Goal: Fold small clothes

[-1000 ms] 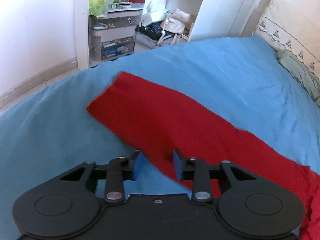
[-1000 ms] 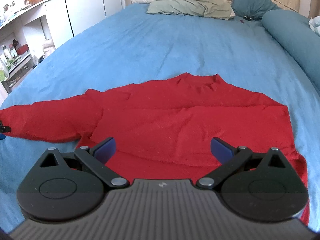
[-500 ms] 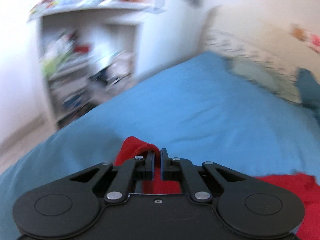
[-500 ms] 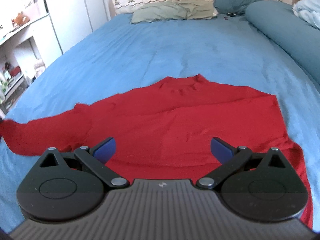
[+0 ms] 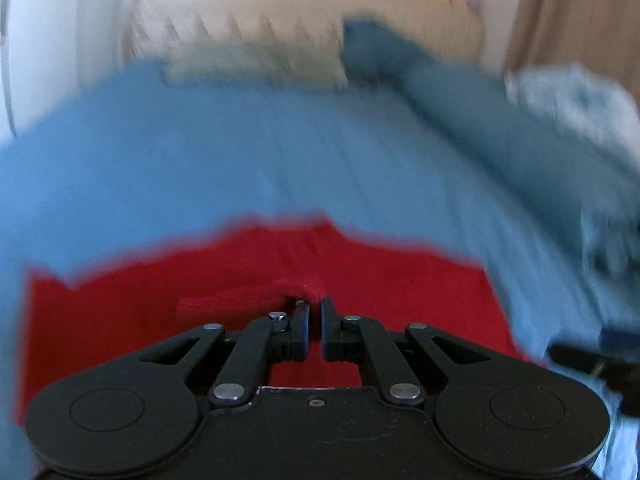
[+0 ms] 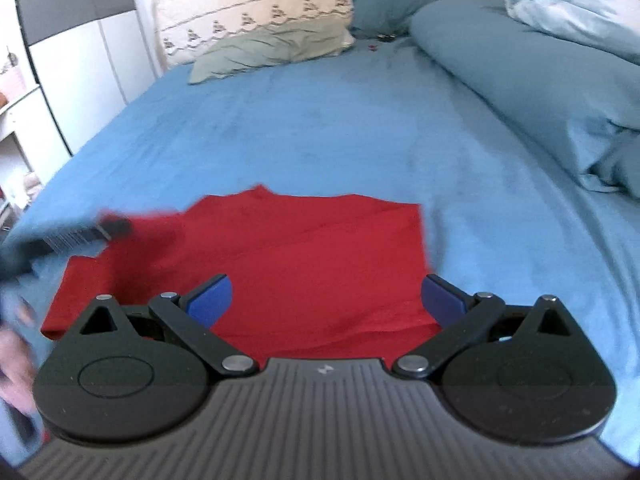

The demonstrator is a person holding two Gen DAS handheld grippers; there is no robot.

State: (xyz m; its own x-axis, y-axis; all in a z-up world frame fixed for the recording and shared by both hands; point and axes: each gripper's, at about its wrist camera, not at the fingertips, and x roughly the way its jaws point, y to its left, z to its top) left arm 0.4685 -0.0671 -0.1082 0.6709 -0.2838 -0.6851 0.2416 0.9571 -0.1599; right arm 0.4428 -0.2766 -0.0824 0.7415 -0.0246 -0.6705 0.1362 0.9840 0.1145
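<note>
Left gripper (image 5: 314, 322): jaws drawn together, clamped on a bunched fold of the red garment (image 5: 360, 280), the sleeve cuff gathered just ahead of the fingertips. Whole left wrist view smeared by motion. Under and ahead of that gripper, red cloth spread flat on the blue bedsheet (image 5: 200, 168); farther ahead, a grey-green pillow (image 5: 256, 64), then a dark teal pillow (image 5: 380, 46) to its right. At the far right edge, a blurred dark piece, probably part of the other gripper, too smeared to be sure.

Right gripper (image 6: 326, 300): jaws spread wide apart, blue pads (image 6: 210, 300) clear of the cloth, nothing between them. Directly ahead and below, the garment (image 6: 320, 260) lying flat on the sheet (image 6: 320, 128), its right edge just inside the right pad. To the left of this gripper, the left gripper (image 6: 114, 226), blurred, over the garment's left side, with the sleeve doubled beneath it. Bottom left corner, a blurred bit of a hand (image 6: 14, 360). Far ahead, the pillows; to the right, a rolled teal duvet (image 6: 520, 72) with a pale blue blanket (image 6: 572, 4) on top.
</note>
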